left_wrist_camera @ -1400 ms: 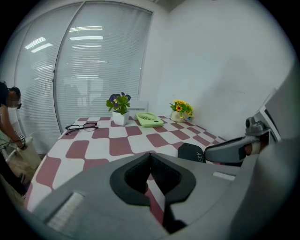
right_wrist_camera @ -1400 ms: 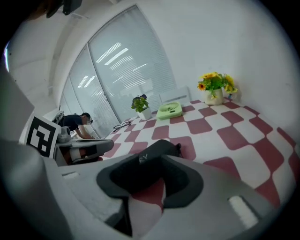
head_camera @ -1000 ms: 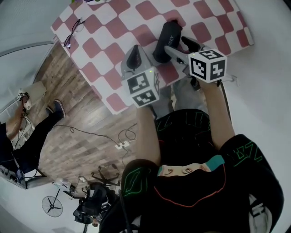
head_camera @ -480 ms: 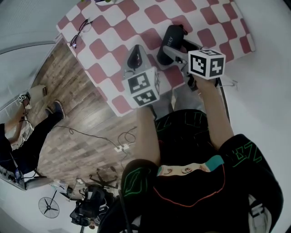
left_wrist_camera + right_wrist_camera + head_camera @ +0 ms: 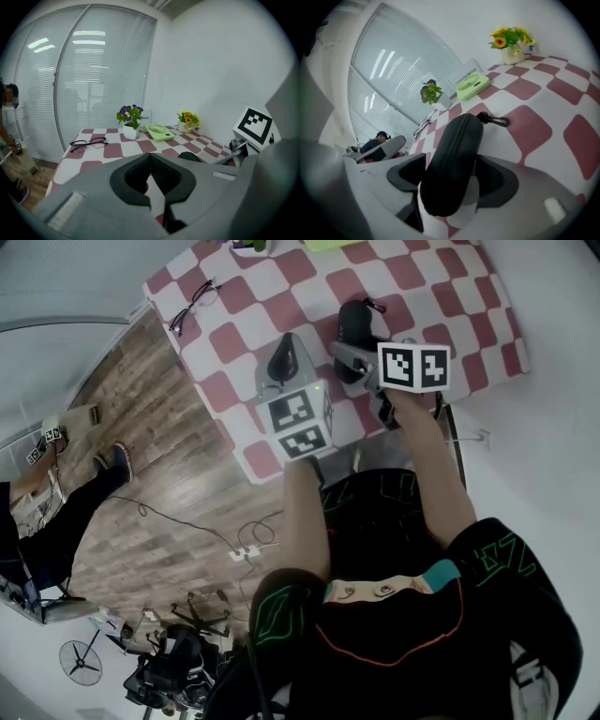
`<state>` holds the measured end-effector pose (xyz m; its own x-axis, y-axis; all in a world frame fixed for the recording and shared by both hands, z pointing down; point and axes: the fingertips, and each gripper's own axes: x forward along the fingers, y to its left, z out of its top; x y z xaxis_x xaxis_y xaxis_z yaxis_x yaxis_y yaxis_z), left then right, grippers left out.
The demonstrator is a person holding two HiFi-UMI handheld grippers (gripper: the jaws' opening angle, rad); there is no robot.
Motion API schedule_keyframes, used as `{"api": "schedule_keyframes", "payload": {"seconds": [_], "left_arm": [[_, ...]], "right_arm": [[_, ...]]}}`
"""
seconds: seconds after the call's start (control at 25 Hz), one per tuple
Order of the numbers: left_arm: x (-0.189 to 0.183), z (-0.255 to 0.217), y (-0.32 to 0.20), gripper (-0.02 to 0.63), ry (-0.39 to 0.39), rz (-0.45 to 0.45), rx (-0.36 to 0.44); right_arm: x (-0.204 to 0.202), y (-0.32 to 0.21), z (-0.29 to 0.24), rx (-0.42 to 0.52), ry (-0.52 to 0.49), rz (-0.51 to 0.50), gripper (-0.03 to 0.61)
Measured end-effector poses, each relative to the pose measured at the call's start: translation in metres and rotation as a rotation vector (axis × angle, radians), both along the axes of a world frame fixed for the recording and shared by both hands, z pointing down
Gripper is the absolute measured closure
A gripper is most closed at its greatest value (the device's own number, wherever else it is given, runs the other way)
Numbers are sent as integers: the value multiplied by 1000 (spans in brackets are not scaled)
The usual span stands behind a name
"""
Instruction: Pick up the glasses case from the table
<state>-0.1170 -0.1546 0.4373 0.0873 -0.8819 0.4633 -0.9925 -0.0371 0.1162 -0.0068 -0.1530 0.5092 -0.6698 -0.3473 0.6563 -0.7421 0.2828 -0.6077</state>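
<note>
The black glasses case point(image 5: 354, 322) lies on the red-and-white checked table point(image 5: 234, 343), its clip end pointing away from me. In the right gripper view the case point(image 5: 457, 154) fills the space between the jaws of my right gripper point(image 5: 452, 177). Those jaws are closing around its near end, and a gap still shows at the left pad point(image 5: 408, 172). In the head view the right gripper point(image 5: 354, 354) sits at the case's near end. My left gripper point(image 5: 281, 360) hovers over the table just left of the case, its pads shut with nothing between them point(image 5: 150, 157).
A pair of spectacles point(image 5: 192, 304) lies at the table's far left corner. A potted purple plant point(image 5: 130, 119), a green fan point(image 5: 159, 132) and a pot of yellow flowers point(image 5: 188, 121) stand along the far edge. A person point(image 5: 37, 512) stands on the wooden floor left of the table.
Both grippers have moved farther over the table. The right gripper has slid forward, so the case's near end now lies between its jaws.
</note>
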Motion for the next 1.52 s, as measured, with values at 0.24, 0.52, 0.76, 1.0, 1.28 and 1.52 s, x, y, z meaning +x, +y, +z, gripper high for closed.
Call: {"api": "schedule_keyframes", "payload": {"seconds": [0.24, 0.52, 0.76, 1.0, 1.28, 1.52], "left_arm": [[-24, -9, -7, 604, -6, -46, 38], [-46, -39, -13, 604, -34, -84, 102], [-53, -79, -26, 604, -68, -97, 198], [-60, -113, -40, 604, -102, -106, 297], [-58, -169, -52, 604, -122, -110, 433], [-49, -195, -58, 604, -139, -99, 500]], "right_arm": [[-27, -10, -15, 122, 41, -118, 265], [-49, -28, -64, 365, 43, -201, 267], [-52, -49, -114, 566, 38, -229, 267], [-52, -71, -155, 743, 47, -230, 268], [-35, -90, -226, 975, 69, -178, 273], [-21, -94, -262, 1105, 69, -151, 275]]}}
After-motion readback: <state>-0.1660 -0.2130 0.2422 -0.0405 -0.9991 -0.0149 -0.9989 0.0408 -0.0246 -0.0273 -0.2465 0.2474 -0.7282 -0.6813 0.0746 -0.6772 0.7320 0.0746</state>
